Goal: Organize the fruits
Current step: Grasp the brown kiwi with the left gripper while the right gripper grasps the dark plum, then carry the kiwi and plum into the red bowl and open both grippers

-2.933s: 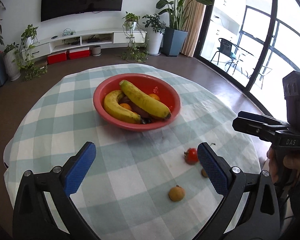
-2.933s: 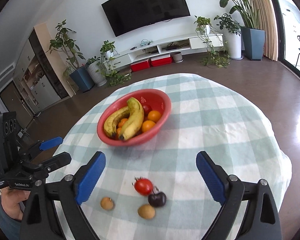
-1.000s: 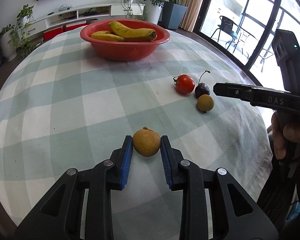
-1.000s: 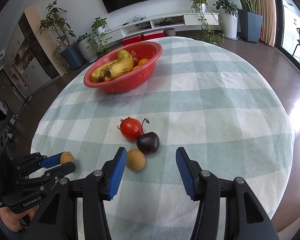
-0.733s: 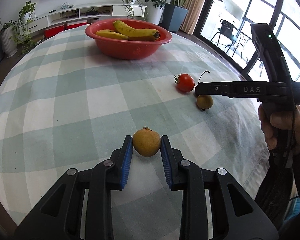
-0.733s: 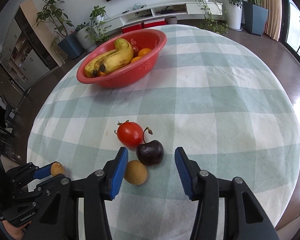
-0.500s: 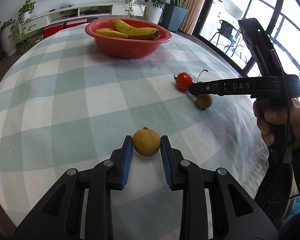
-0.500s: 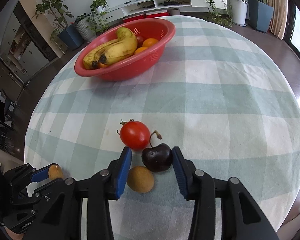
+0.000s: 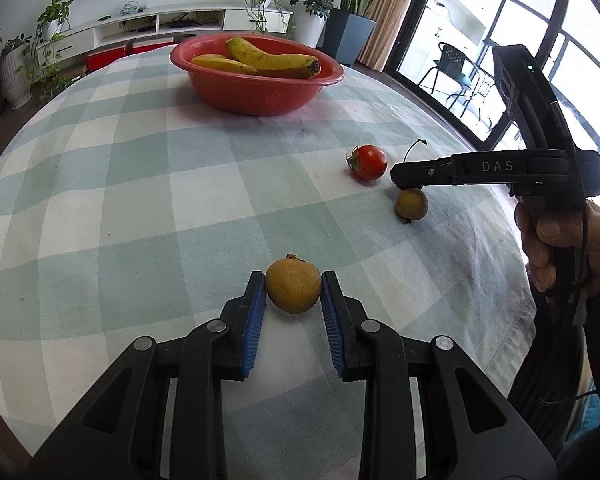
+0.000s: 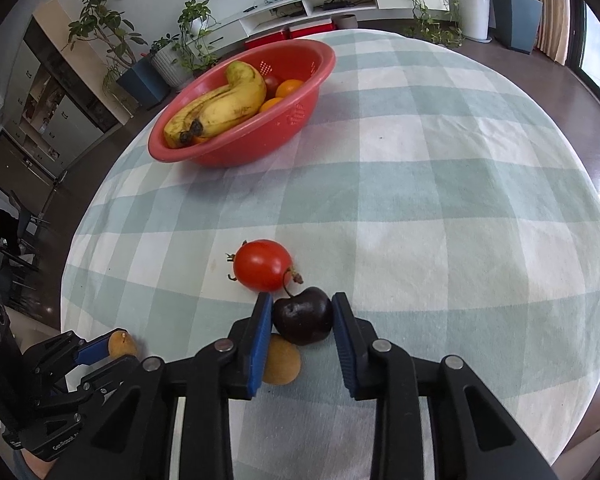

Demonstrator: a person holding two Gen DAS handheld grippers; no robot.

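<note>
My left gripper [image 9: 293, 285] is shut on a round brown fruit [image 9: 293, 287] that rests on the checked cloth near the table's front. My right gripper [image 10: 302, 314] has its jaws closing on a dark cherry [image 10: 303, 315], and both blue pads touch its sides. A red tomato [image 10: 262, 265] lies just beyond the cherry. A second brown fruit [image 10: 282, 364] lies partly under the right gripper's left finger. In the left wrist view the right gripper [image 9: 404, 176] hides the cherry except its stem. The red bowl [image 10: 268, 136] holds bananas [image 10: 220, 108] and small orange fruits.
A green-and-white checked cloth [image 9: 140, 200] covers the round table. The bowl [image 9: 260, 92] stands at its far side. A person's hand [image 9: 560, 240] holds the right gripper's handle at the table's right edge. Potted plants, a low TV shelf and glass doors lie beyond.
The right gripper came forward and down over the cherry and its jaws narrowed until the pads met it. The left gripper stayed still, shut on the brown fruit.
</note>
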